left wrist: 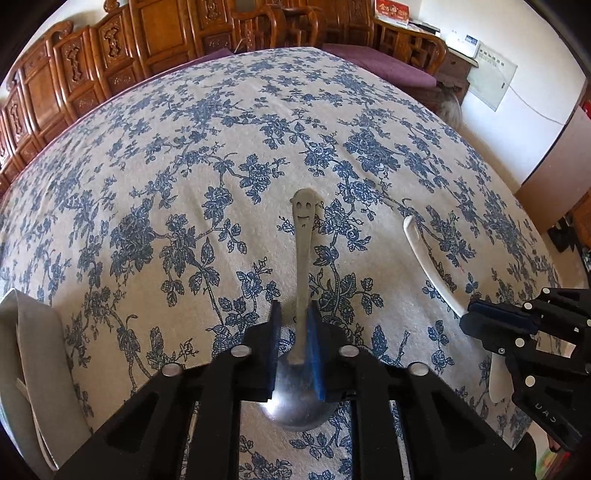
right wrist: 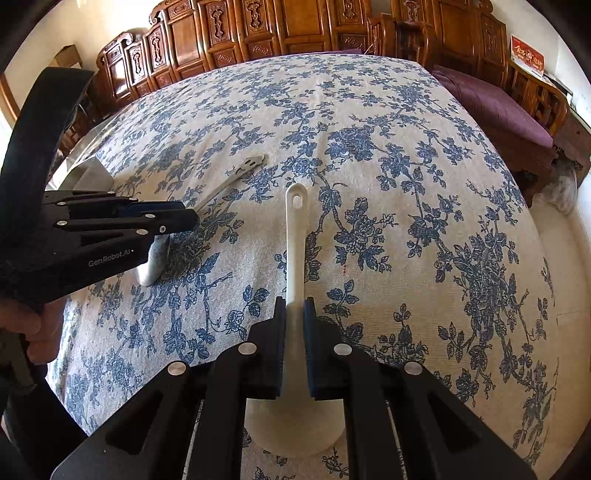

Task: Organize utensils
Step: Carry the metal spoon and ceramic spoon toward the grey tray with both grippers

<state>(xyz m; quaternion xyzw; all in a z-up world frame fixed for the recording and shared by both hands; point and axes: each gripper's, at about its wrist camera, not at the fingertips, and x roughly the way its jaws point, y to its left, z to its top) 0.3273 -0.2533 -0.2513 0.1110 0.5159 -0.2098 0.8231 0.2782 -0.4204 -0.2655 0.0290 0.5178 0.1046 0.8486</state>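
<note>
My left gripper (left wrist: 295, 314) is shut on the neck of a metal spoon (left wrist: 303, 258) with a smiley face on its handle end; the bowl lies under the fingers. The spoon also shows in the right wrist view (right wrist: 236, 173), with the left gripper (right wrist: 192, 218) around it. My right gripper (right wrist: 294, 306) is shut on the neck of a white plastic spoon (right wrist: 296, 236), handle pointing away, bowl below the fingers. In the left wrist view the white spoon (left wrist: 424, 258) runs into the right gripper (left wrist: 467, 319) at the right. Both spoons are at or just above the cloth.
A table with a blue floral cloth (left wrist: 221, 147) fills both views. A grey holder (left wrist: 33, 350) with utensils stands at the table's left edge, also in the right wrist view (right wrist: 88, 171). Carved wooden cabinets (right wrist: 258, 26) and a purple-cushioned bench (right wrist: 491, 99) stand beyond.
</note>
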